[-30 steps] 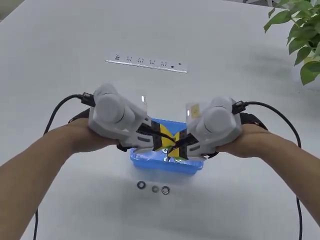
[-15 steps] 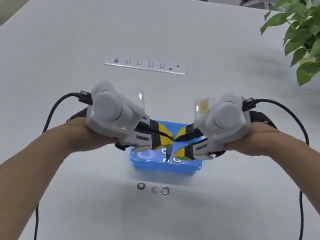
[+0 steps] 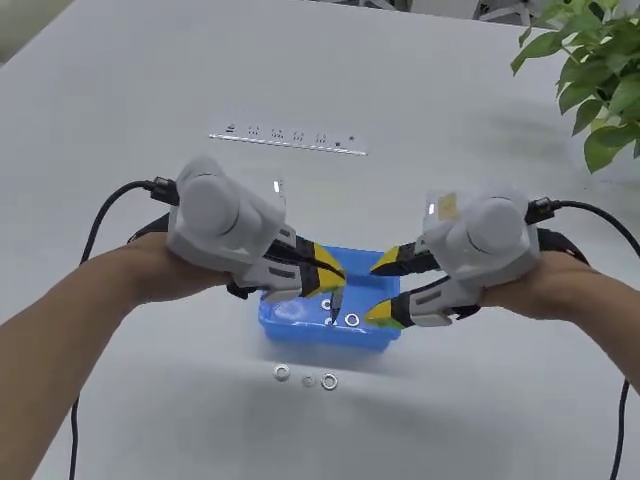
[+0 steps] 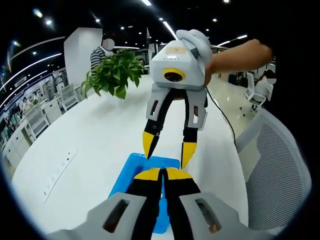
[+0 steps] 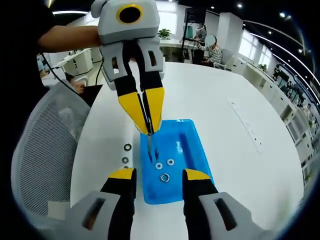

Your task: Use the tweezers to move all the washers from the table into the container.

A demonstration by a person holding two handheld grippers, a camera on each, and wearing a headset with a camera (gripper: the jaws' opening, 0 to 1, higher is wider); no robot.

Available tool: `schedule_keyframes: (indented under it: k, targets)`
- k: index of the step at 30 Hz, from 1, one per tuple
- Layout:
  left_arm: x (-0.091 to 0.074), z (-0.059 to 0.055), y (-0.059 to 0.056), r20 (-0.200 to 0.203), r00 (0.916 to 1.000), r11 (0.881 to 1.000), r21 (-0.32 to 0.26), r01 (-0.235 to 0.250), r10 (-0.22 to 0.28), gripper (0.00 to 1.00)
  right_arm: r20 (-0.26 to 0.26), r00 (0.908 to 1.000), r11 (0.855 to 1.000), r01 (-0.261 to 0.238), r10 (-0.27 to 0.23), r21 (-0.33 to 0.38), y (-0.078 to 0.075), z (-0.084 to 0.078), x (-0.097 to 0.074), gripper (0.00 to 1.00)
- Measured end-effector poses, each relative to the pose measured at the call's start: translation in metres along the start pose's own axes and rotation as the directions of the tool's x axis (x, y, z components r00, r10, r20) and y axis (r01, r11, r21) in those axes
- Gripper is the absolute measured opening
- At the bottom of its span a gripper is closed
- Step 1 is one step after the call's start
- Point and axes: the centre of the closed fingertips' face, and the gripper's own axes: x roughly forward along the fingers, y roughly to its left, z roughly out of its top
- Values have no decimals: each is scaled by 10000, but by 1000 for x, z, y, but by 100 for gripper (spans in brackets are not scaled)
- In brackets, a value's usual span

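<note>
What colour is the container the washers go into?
Blue; the container shows best in the right gripper view.

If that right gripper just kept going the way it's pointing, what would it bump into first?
Probably the tweezers held in the left gripper, which faces it just above the blue container. Depth is hard to judge, so it might pass slightly over them.

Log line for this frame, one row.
left gripper: shut on tweezers, tips over container | right gripper: open | washers: three in container, three on table
</note>
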Motion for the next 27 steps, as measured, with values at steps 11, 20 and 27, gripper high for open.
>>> schedule_keyframes:
  k: [11, 20, 27]
  targets:
    - [-5, 7, -7, 48, 10000, 10000, -26, -48, 48, 5, 528, 9983, 9992, 230, -248, 333, 7, -5, -12, 57]
    - [-11, 10, -10, -52, 9999, 9998, -99, -151, 150, 5, 868, 9956, 9979, 309, -358, 576, 15, -12, -17, 74]
    - [-16, 13, -13, 28, 9996, 9996, -81, -287, 288, 5, 1028, 9940, 9969, 306, -380, 728, 22, -16, -17, 85]
